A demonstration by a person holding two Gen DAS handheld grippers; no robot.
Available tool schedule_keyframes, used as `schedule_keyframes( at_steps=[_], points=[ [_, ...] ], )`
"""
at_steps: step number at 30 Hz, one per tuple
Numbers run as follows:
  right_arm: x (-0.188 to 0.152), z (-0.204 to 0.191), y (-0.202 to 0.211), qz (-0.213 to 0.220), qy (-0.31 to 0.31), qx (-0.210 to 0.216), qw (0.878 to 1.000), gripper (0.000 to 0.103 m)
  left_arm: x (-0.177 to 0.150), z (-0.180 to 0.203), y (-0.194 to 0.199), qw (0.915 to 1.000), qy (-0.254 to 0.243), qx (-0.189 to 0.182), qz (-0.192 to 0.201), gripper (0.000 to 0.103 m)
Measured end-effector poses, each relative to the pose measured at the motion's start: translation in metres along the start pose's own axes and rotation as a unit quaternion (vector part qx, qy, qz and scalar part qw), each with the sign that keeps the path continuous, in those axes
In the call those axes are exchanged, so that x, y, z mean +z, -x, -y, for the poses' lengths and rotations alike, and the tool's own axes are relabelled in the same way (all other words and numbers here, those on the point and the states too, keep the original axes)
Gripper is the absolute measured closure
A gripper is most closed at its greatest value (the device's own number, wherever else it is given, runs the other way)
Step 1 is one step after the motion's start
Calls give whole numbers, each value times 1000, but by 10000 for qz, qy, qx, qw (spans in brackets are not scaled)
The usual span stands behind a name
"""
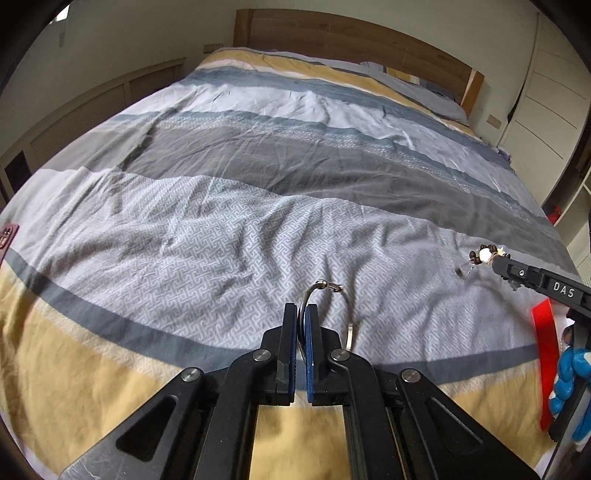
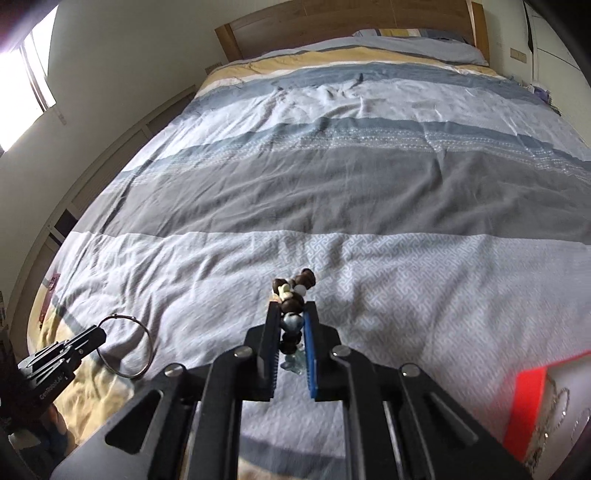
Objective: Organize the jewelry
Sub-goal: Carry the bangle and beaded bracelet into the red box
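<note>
My left gripper (image 1: 301, 308) is shut on a thin silver bangle (image 1: 328, 286), which arcs up and to the right past the fingertips, above the striped bedcover (image 1: 236, 236). In the right wrist view that left gripper (image 2: 94, 338) shows at lower left with the bangle (image 2: 123, 316) hanging from it. My right gripper (image 2: 291, 306) is shut on a bracelet of brown and white beads (image 2: 295, 284); some clear beads hang between its fingers. From the left wrist view the right gripper (image 1: 498, 262) comes in from the right, with the beaded bracelet (image 1: 484, 254) at its tip.
A red-edged box (image 2: 524, 406) with a white inside and chains in it lies at the bed's lower right; its red edge (image 1: 545, 350) shows beside a blue-gloved hand (image 1: 565, 380). A small dark red case (image 1: 7, 236) lies at the bed's left edge. The wooden headboard (image 2: 343, 26) stands far back.
</note>
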State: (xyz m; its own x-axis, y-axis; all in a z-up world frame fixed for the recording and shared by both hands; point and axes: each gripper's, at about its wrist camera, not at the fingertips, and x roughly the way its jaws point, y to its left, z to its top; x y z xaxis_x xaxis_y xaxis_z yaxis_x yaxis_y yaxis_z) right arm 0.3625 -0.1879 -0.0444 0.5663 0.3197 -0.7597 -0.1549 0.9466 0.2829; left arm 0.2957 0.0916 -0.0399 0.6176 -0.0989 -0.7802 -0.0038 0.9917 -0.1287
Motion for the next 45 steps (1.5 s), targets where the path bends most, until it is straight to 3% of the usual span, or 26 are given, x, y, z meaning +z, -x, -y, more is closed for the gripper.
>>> schedule_keyframes(
  at_steps=[15, 28, 36, 45],
  points=[
    [-36, 11, 143, 775, -175, -86, 9968, 92, -31, 54, 89, 9983, -450, -122, 359, 100],
    [-89, 102, 243, 1286, -704, -471, 9881, 92, -44, 183, 147, 9869, -1207, -883, 609, 100],
    [-115, 163, 270, 1352, -923, -689, 9841, 92, -48, 293, 157, 9707, -1859, -1403, 585, 100],
    [-123, 220, 248, 1156, -1052, -670, 9854, 92, -64, 393, 115, 9561, -2433, -1627, 145, 100]
  ],
)
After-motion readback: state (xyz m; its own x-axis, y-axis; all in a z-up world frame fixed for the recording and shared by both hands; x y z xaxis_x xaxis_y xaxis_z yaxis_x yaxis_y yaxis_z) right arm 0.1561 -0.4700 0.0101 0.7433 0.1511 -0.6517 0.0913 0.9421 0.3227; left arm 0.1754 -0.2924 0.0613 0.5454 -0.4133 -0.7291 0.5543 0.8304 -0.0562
